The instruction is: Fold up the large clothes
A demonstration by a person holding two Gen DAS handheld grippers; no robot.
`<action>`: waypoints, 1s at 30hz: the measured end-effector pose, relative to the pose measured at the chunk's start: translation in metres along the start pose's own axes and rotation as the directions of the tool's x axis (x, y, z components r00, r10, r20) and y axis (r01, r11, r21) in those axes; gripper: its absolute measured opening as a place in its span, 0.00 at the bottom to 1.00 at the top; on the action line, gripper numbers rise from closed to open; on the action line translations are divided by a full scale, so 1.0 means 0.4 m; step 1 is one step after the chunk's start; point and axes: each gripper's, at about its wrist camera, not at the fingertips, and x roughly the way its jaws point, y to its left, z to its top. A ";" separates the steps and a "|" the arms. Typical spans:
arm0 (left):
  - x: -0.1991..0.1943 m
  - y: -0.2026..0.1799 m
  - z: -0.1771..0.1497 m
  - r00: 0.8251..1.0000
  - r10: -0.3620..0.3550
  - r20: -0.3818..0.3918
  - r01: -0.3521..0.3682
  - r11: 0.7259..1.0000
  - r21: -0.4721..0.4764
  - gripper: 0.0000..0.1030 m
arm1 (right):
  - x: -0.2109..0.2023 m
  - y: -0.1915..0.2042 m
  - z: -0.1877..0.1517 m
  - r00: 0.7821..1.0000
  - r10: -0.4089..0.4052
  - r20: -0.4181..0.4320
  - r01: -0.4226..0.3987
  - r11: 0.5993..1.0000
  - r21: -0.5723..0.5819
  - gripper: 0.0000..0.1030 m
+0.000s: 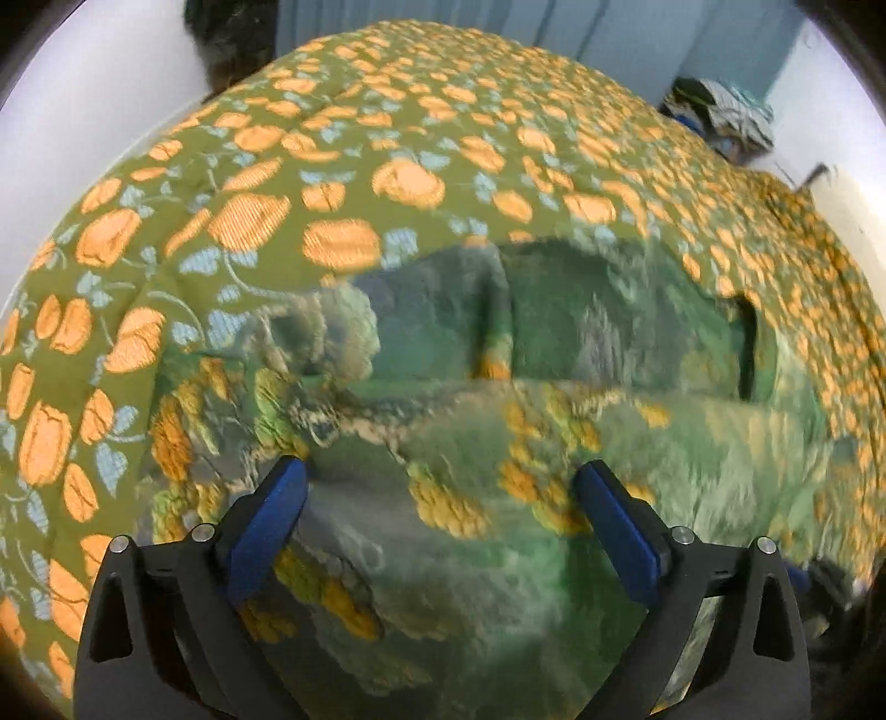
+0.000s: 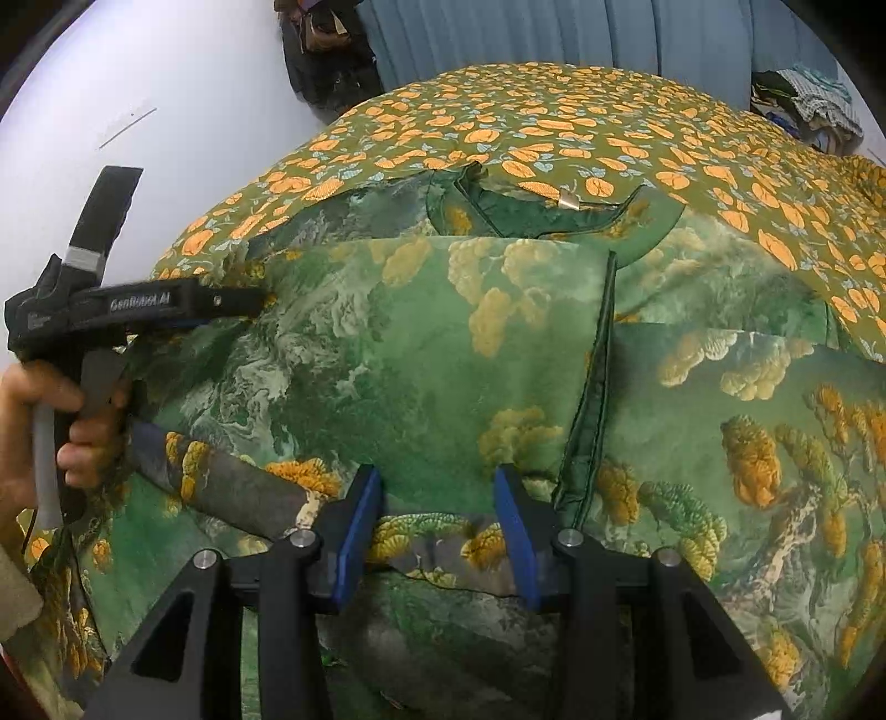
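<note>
A large green garment point(image 2: 421, 354) printed with yellow trees and clouds lies partly folded on a bed. In the right wrist view its left part is folded over the middle, with a dark hem edge point(image 2: 601, 365) running down. My right gripper point(image 2: 437, 487) is open just above the cloth's near fold, holding nothing. My left gripper point(image 1: 440, 476) is open wide over the garment point(image 1: 498, 387), which is blurred in the left wrist view. The left gripper also shows from the side in the right wrist view point(image 2: 166, 307), at the garment's left edge, held by a hand.
The bed cover point(image 1: 332, 166) is olive with orange flowers and shows in both views point(image 2: 554, 122). A pile of clothes point(image 2: 814, 105) sits at the far right. Blue curtains point(image 2: 554, 33) hang behind. A white wall point(image 2: 166, 83) is at left.
</note>
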 end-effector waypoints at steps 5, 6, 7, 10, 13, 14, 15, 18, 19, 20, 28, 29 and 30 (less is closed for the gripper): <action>-0.024 0.028 0.003 0.999 -0.012 0.050 0.014 0.999 -0.030 0.94 | 0.001 0.002 -0.003 1.000 -0.003 0.005 0.003 1.000 -0.002 0.41; -0.003 0.029 -0.010 1.000 -0.003 0.012 0.003 1.000 -0.013 0.94 | 0.001 0.003 -0.003 1.000 -0.004 0.005 0.005 1.000 -0.003 0.41; 0.008 0.026 -0.018 1.000 0.004 -0.010 -0.004 1.000 0.004 0.94 | 0.001 0.003 -0.002 1.000 -0.004 0.002 0.004 1.000 -0.003 0.41; -0.024 0.006 -0.066 1.000 0.023 0.002 -0.024 0.997 0.073 0.94 | -0.002 0.002 0.002 1.000 0.002 -0.011 -0.002 1.000 0.003 0.41; -0.063 -0.007 -0.108 1.000 0.024 0.007 -0.024 0.991 0.130 0.94 | -0.008 0.000 0.005 1.000 0.005 -0.022 -0.005 1.000 0.006 0.41; -0.076 -0.014 -0.128 1.000 0.030 0.008 -0.031 0.987 0.159 0.94 | -0.011 0.001 0.005 1.000 0.002 -0.023 -0.002 1.000 0.005 0.41; -0.087 -0.021 -0.144 0.999 0.038 0.011 -0.039 0.982 0.184 0.94 | -0.014 0.003 0.005 1.000 -0.002 -0.023 0.002 1.000 0.005 0.41; -0.118 -0.036 -0.183 0.998 0.066 0.022 -0.069 0.966 0.250 0.94 | -0.030 0.010 0.002 1.000 -0.012 -0.023 0.012 1.000 0.014 0.43; -0.139 -0.041 -0.199 0.998 0.062 0.020 -0.065 0.962 0.265 0.94 | -0.041 0.014 0.001 1.000 -0.016 -0.021 0.017 1.000 0.019 0.43; -0.158 -0.042 -0.212 0.998 0.055 0.018 -0.058 0.961 0.270 0.94 | -0.058 0.018 -0.001 1.000 -0.020 -0.017 0.021 0.999 0.025 0.43; -0.372 -0.024 -0.363 0.999 -0.026 0.022 0.019 0.963 0.270 0.94 | -0.265 0.038 -0.123 0.996 -0.077 0.033 0.075 0.996 0.042 0.65; -0.403 -0.015 -0.391 0.999 -0.025 0.025 0.017 0.963 0.270 0.94 | -0.282 0.036 -0.137 0.996 -0.084 0.035 0.083 0.996 0.039 0.65; -0.427 -0.005 -0.413 0.999 -0.025 0.026 0.017 0.963 0.268 0.94 | -0.315 0.036 -0.167 0.994 -0.097 0.041 0.096 0.995 0.032 0.65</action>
